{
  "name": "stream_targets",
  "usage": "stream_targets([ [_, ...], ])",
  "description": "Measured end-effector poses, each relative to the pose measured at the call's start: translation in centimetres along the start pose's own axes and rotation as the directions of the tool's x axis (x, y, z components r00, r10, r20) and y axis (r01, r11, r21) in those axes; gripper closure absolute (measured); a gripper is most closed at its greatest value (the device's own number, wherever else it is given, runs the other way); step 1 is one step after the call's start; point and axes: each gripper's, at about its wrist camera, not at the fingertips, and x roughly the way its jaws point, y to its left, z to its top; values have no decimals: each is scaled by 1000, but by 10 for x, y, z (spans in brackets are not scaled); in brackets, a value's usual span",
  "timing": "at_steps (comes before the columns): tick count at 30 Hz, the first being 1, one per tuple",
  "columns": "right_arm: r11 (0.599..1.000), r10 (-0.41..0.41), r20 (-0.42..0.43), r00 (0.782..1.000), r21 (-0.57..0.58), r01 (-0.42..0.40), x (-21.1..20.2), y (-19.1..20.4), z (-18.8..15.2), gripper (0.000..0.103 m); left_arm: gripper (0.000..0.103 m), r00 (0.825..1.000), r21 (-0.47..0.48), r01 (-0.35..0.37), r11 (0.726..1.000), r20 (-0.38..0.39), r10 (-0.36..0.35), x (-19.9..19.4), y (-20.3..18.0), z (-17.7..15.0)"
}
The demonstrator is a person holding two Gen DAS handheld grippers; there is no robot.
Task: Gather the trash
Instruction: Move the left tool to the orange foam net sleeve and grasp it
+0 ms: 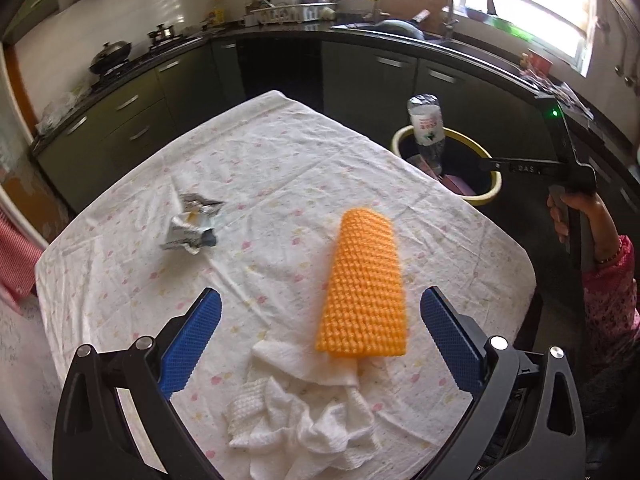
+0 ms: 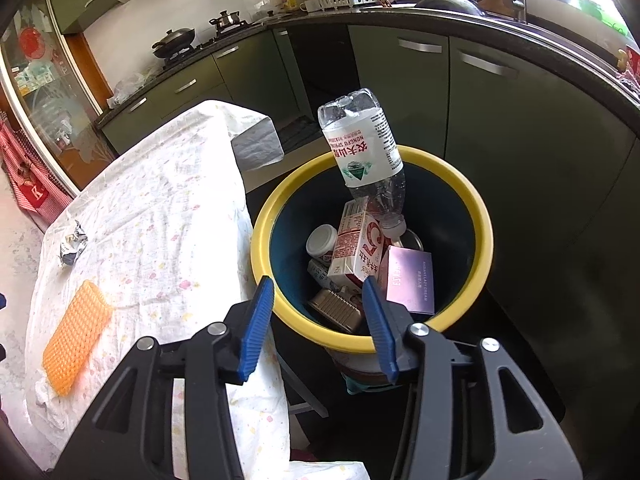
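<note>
Tablecloth [image 1: 280, 168] is thin wrinkled cotton-looking cloth, matt. The orange pad [image 1: 366, 280] low in the left wrist view looks like nubby soft plastic, next to a white waffle-weave rag [image 1: 304, 412]. Crumpled wrapper [image 1: 192, 224] on the left is shiny foil. Bin [image 2: 476, 216] has a glossy yellow plastic rim. The bottle [image 2: 364, 144] is clear crinkled plastic with a paper-like label, the carton [image 2: 356, 244] smooth printed card.

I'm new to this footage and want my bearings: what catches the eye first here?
A clear plastic bottle sticks neck-down out of the yellow-rimmed bin, among cartons. On the white tablecloth lies a bright orange scrubbing pad, its near end on a white cloth.
</note>
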Motion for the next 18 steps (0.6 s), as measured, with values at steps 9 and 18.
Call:
stream_targets([
  [9,1000,18,-8,1000,0,-18,-2,-1,-5,55,5,980,98,114,989,-175,-96,81,-26,24],
  [18,999,30,-26,999,18,-30,10,-7,-7,55,10,964,87,97,992,-256,-72,105,-19,24],
])
